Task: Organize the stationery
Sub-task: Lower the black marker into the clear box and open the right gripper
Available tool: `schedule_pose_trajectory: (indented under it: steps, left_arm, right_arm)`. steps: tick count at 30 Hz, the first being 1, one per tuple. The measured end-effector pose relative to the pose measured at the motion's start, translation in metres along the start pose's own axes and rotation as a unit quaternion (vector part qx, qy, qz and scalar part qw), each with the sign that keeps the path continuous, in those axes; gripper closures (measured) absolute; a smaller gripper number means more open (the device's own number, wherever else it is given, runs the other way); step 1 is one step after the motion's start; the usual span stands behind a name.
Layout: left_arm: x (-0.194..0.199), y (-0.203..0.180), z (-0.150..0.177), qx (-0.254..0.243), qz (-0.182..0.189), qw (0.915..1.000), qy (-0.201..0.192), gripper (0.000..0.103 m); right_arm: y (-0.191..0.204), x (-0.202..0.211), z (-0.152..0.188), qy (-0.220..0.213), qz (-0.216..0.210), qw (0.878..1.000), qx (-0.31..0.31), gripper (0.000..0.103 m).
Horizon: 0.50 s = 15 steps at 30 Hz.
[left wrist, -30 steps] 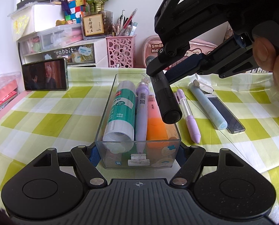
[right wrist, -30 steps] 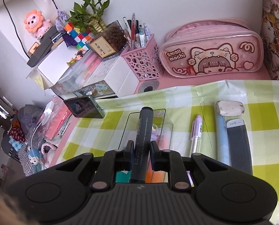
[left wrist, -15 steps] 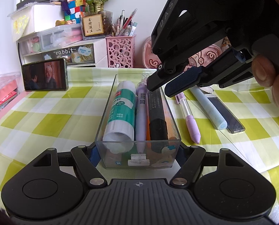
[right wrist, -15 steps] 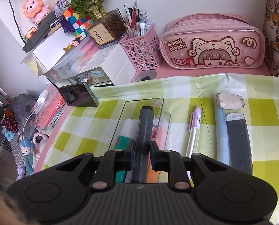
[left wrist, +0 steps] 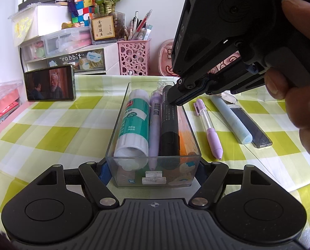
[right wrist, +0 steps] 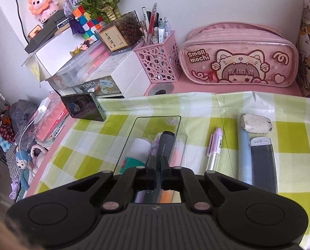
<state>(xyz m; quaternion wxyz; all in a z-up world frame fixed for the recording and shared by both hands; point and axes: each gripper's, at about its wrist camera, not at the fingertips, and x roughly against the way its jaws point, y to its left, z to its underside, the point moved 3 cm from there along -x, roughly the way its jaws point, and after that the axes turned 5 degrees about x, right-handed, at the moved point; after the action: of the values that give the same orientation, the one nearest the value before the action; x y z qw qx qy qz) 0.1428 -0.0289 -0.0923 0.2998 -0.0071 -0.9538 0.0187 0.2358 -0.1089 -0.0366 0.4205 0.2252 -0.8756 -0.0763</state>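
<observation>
A clear plastic box (left wrist: 193, 125) sits on the checked cloth. My left gripper (left wrist: 153, 169) is shut on its near end. In the box lie a green-labelled glue stick (left wrist: 134, 123), a purple pen (left wrist: 155, 123), a black marker (left wrist: 169, 129) and an orange highlighter (left wrist: 183, 143). My right gripper (right wrist: 158, 159) hovers just over the box with its fingers close together above the black marker (right wrist: 165, 143), which lies loose in the box (right wrist: 132, 137). A purple pen (right wrist: 214, 150), a blue pen (right wrist: 243, 156), a grey case (right wrist: 263, 166) and an eraser (right wrist: 256, 123) lie right of the box.
A phone (left wrist: 49, 86) stands at the left. A pink pen holder (right wrist: 159, 60), a drawer unit (right wrist: 105, 77) and a pink pencil case (right wrist: 238, 64) line the back wall. Toys and clutter hang off the table's left edge.
My right gripper carried the black marker down into the box, let it go among the other pens, and its fingers have closed together empty above it. The left gripper has kept still.
</observation>
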Motion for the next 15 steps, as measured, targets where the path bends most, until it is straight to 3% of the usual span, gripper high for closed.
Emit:
schedule_pose_trajectory:
  steps: [10, 15]
  left_arm:
    - [0.0000, 0.0000, 0.0000, 0.000, 0.000, 1.0000, 0.000, 0.031]
    - [0.0000, 0.0001, 0.0001, 0.000, 0.000, 1.0000, 0.000, 0.031]
  right_arm:
    - [0.0055, -0.0063, -0.0042, 0.006, 0.018, 0.999, 0.039, 0.089]
    - [0.0003, -0.0023, -0.0028, 0.007, 0.003, 1.000, 0.024, 0.089]
